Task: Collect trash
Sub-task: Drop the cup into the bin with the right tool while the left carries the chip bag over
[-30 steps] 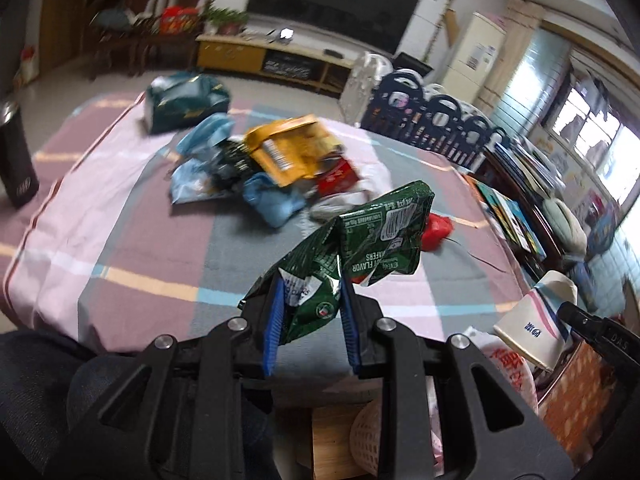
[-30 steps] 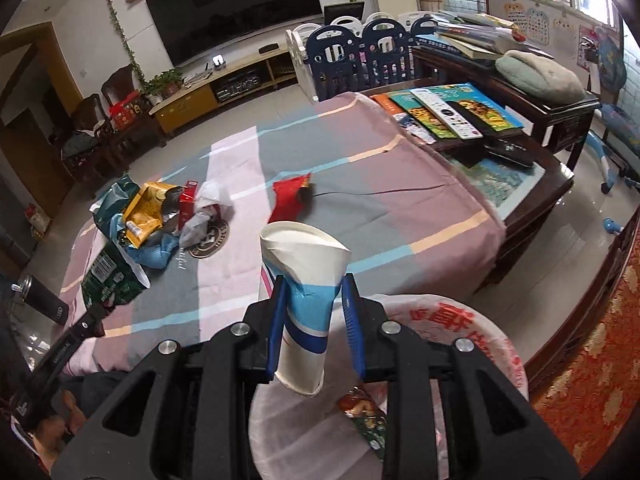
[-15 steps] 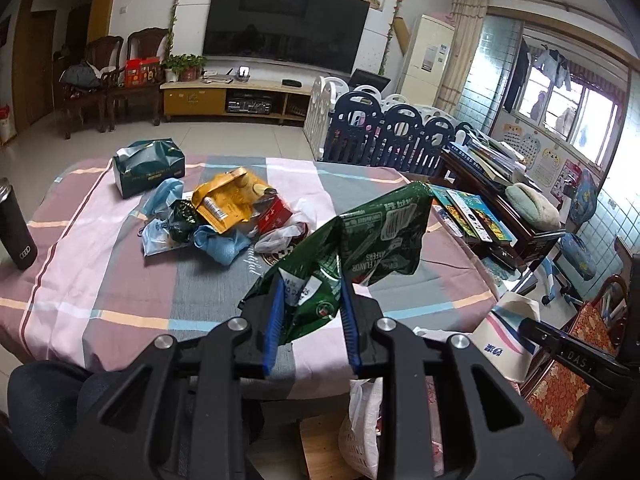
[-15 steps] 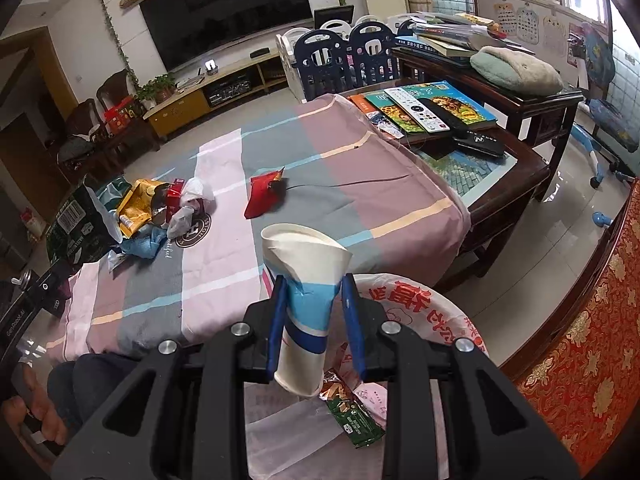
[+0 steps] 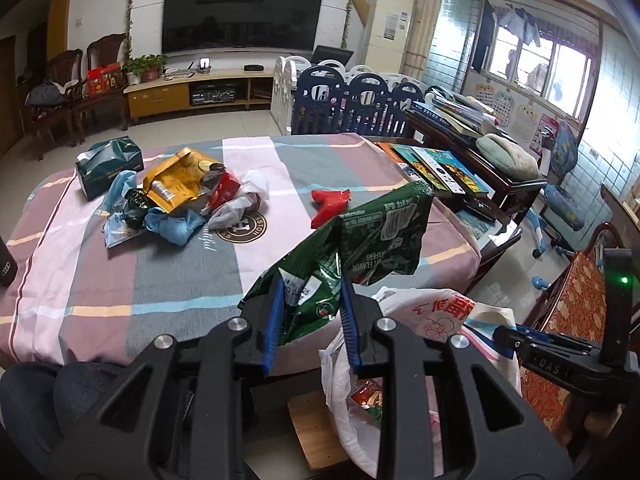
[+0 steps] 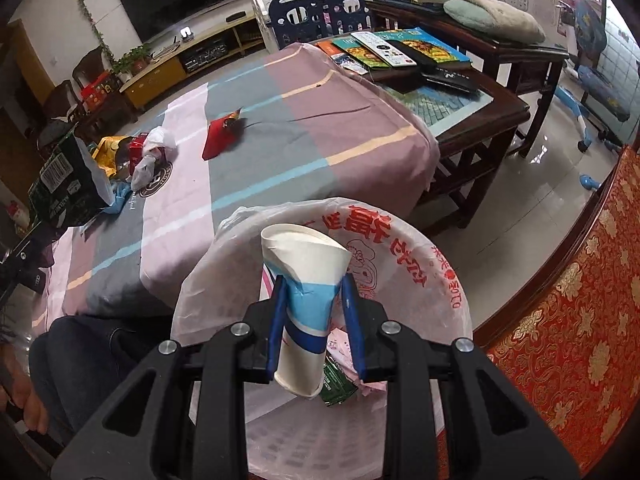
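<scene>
Two pieces of trash in your grip, over a lined bin.

The striped-cloth surface carries a trash pile and a red wrapper. The bin bag sits just beside its near edge. Your right gripper has its fingers narrowed on a squashed paper cup above the bag; your left gripper pinches a green snack bag.

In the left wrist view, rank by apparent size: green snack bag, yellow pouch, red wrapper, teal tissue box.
1. green snack bag, though nearness to the camera inflates it
2. yellow pouch and teal tissue box, too alike to separate
3. red wrapper
</scene>
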A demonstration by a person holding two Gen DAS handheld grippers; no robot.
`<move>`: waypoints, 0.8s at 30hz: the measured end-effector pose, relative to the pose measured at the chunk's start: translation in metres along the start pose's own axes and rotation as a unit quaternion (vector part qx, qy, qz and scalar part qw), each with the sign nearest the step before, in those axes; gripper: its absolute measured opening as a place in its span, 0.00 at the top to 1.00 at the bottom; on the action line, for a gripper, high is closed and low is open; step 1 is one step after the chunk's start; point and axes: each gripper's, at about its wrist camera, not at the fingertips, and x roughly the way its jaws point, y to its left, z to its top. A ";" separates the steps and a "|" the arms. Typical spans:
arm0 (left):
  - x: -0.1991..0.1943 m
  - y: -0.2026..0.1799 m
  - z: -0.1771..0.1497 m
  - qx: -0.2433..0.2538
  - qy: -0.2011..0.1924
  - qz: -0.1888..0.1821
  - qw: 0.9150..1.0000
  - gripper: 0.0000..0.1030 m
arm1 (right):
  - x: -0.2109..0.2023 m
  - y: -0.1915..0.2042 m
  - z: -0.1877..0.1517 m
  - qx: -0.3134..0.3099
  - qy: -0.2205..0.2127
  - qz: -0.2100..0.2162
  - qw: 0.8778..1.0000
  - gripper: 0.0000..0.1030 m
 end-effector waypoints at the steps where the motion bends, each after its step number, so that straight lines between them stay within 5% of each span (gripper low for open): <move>1: -0.001 0.000 0.000 0.000 -0.002 0.000 1.000 0.74 | 0.001 0.000 0.000 0.000 0.001 0.000 1.000 0.72; 7: -0.001 0.003 0.001 -0.005 -0.002 0.001 1.000 0.74 | 0.022 -0.001 -0.006 0.003 0.039 -0.054 0.998 0.67; 9: 0.000 0.002 0.001 -0.004 0.000 0.000 1.000 0.74 | 0.028 -0.008 -0.008 0.022 0.058 -0.072 0.995 0.36; 11: 0.002 0.002 0.000 -0.003 0.005 -0.004 1.000 0.74 | 0.024 -0.019 -0.007 0.059 0.052 -0.064 0.995 0.25; 13: 0.008 0.000 -0.002 -0.003 0.016 -0.014 1.000 0.74 | 0.015 -0.029 -0.002 0.090 0.033 -0.061 0.993 0.24; 16: 0.025 -0.007 -0.008 0.014 0.060 -0.065 0.996 0.73 | -0.009 -0.040 0.005 0.127 -0.022 -0.067 0.989 0.24; 19: 0.043 -0.029 -0.018 0.063 0.100 -0.098 0.988 0.73 | -0.053 -0.049 0.009 0.160 -0.135 -0.082 0.974 0.17; 22: 0.061 -0.065 -0.031 0.125 0.133 -0.153 0.971 0.66 | -0.091 -0.045 0.010 0.160 -0.238 -0.113 0.951 0.08; 24: 0.075 -0.087 -0.042 0.152 0.152 -0.179 0.960 0.58 | -0.100 -0.040 0.013 0.148 -0.262 -0.126 0.945 0.03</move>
